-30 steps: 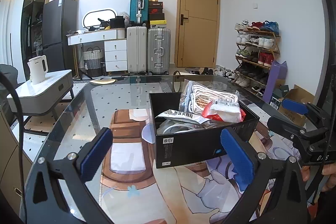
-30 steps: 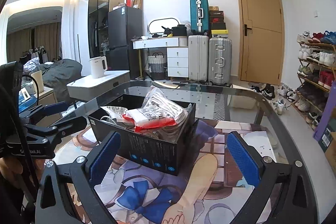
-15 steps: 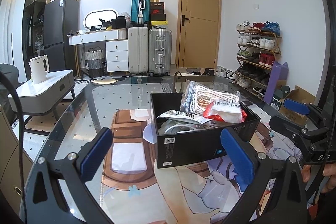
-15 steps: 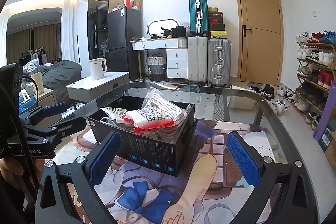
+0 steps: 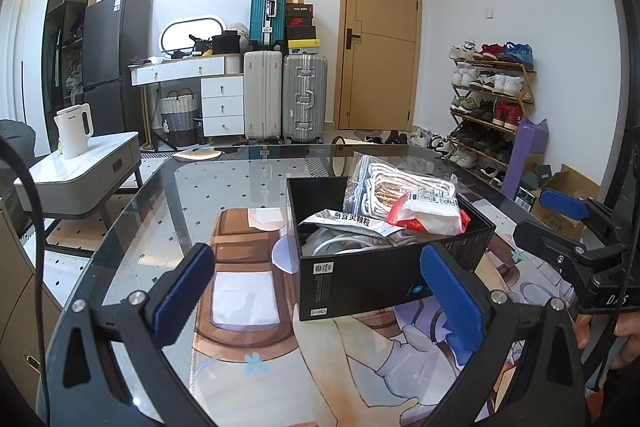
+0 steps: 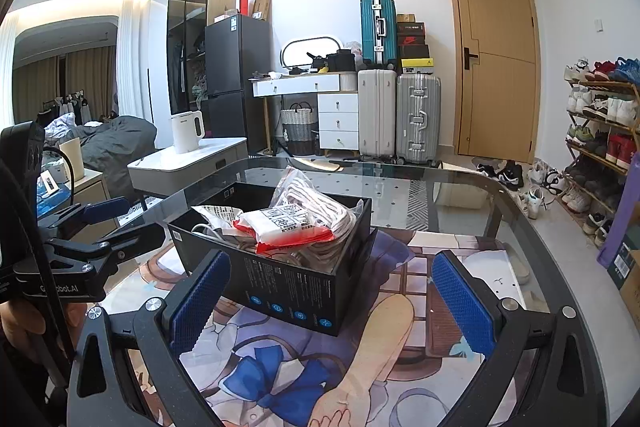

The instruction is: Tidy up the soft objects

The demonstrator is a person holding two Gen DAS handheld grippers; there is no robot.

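Left wrist view: the left gripper [image 5: 316, 297] hangs over the glass-topped table [image 5: 160, 211] with its blue-padded fingers [image 5: 182, 293] spread wide and nothing between them. Ahead of it sits the open black cardboard box [image 5: 360, 279] on the printed cartoon-figure mat [image 5: 256, 355] — the box is filled above its rim with soft packets. A clear plastic bag of white coiled cord [image 5: 396, 183] leans at the far side, a white-and-red sealed pouch [image 5: 430, 211] lies on top beside it, and a flat white sachet with black lettering [image 5: 352, 221] rests toward the near left. At the right edge the right gripper [image 5: 560, 223] pokes in, held by a hand [image 5: 612, 337].

From the right wrist camera, the right gripper [image 6: 334, 301] also stands with its jaws well apart and empty, low over the mat [image 6: 280, 367], the box [image 6: 296, 287] just ahead and slightly left. The pouch [image 6: 288, 225] tops the heap, the cord bag [image 6: 316, 205] behind it. The left gripper [image 6: 108, 223] shows at the left — apart from the box.
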